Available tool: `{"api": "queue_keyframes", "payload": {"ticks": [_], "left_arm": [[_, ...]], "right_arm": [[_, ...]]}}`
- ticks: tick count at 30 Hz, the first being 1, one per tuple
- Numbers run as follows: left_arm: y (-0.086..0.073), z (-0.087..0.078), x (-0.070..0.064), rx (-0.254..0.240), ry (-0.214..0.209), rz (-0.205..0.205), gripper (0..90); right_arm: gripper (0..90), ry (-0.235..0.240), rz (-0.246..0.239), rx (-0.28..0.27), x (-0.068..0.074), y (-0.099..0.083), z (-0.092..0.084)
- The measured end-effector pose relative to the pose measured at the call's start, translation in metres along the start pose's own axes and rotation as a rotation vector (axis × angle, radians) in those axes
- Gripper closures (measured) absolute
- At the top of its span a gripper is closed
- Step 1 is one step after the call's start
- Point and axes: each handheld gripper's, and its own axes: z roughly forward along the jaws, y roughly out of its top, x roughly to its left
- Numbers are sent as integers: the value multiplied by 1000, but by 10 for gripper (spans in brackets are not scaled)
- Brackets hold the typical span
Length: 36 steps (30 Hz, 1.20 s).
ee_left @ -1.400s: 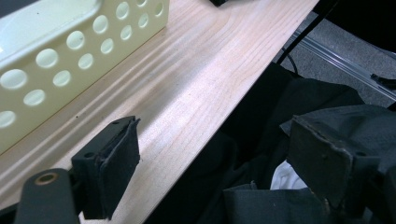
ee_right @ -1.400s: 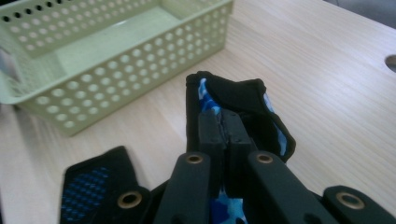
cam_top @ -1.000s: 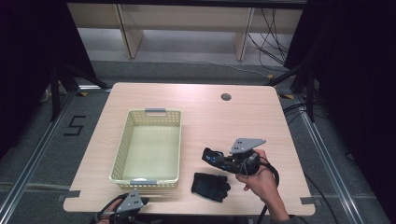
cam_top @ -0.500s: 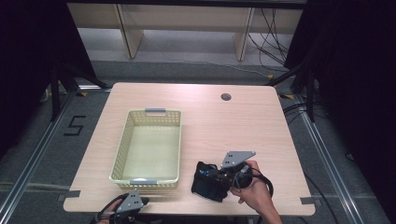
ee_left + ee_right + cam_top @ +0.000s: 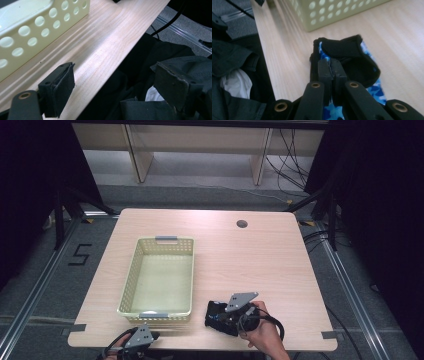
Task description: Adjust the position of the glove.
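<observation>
R gripper (image 5: 331,71) w/ jaws pressed together, pinching edge of black/blue-camo pouch (image 5: 352,60); pouch lies on table (image 5: 260,255) near front edge, just right of yellow basket (image 5: 131,280). L gripper (image 5: 115,87) jaws wide apart, nothing between, over front table edge.

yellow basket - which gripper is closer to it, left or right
Left. The left gripper sits open at the table's near edge, just below the yellow basket. The right gripper is off to the basket's right, shut on the black and blue cloth.
</observation>
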Motion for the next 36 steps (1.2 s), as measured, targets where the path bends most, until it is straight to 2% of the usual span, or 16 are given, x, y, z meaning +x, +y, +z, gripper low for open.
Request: {"api": "queue_keyframes", "payload": {"ticks": [2,3,7,8,10,13,15,18,19,21,24,25,29,31,33,36], "left_arm": [[-1,1,-1,-6,1,-30,165],[0,0,1,3,9,1,164],[0,0,0,-8,-1,-10,165],[-1,0,0,11,-6,-15,165],[-1,1,1,13,24,-6,165],[-1,1,1,16,9,-9,165],[-1,1,1,17,11,-7,165],[-1,1,-1,-5,-3,-30,165],[0,0,0,-10,0,-14,165],[0,1,0,-14,0,-17,165],[-1,0,-1,-1,-3,-26,165],[-1,0,0,8,-3,-15,165],[-1,1,-1,-6,-4,-30,165],[-1,1,1,15,20,-7,165],[-1,1,1,14,7,-12,165],[-1,0,1,16,5,-9,165]], "right_arm": [[893,-1,5,17,2,-2,3],[892,3,4,22,3,-4,5],[886,12,-5,42,2,-8,9],[881,26,3,40,2,-10,11],[866,10,27,70,3,-12,11],[825,8,-3,53,3,-14,14],[781,13,17,64,3,-15,12],[748,0,32,31,4,-15,10],[748,-8,43,11,5,-15,7],[769,-17,48,-26,5,-14,-1],[888,-23,73,-40,9,-16,-11],[900,-15,68,-18,10,-18,-13],[900,3,53,2,16,-26,-11],[900,9,45,14,19,-29,-9],[900,0,66,34,23,-31,-6],[900,9,50,73,23,-35,-2]]}}
